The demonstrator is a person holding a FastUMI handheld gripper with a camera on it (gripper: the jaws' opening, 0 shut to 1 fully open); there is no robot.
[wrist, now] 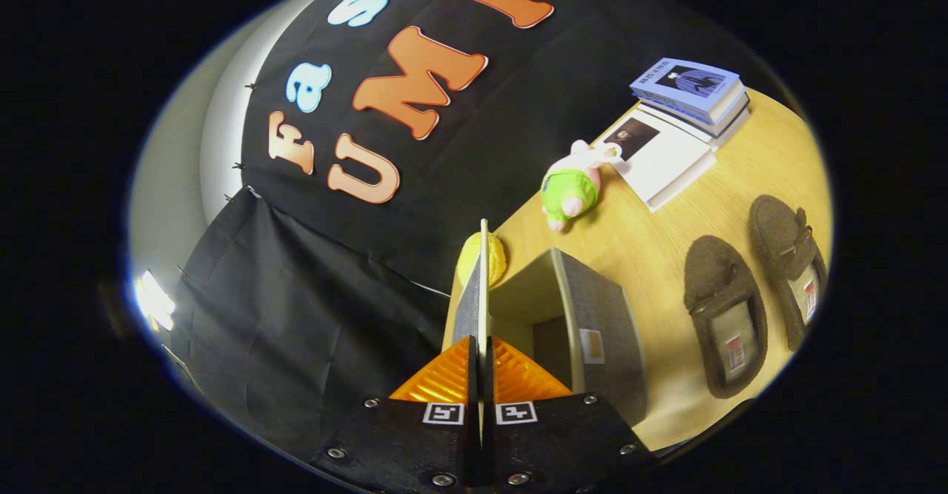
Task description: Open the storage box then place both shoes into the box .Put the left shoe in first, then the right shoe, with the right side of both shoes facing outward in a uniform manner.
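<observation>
My gripper [480, 346] is shut on the storage box's lid [472, 303], a thin grey panel seen edge-on that runs forward from between the fingers. The lid stands swung up off the grey fabric storage box [601, 309], whose pale inside shows open just right of the fingers. Two dark brown slippers lie side by side on the wooden table [652, 249] beyond the box: the nearer shoe [722, 309] and the farther shoe [786, 268], both with their openings and inner labels showing.
A yellow soft toy [495, 257] sits behind the lid's far end. A pink and green plush toy [574, 185] lies farther along the table. A white book [661, 159] and a stack of blue books [690, 92] rest at the far end.
</observation>
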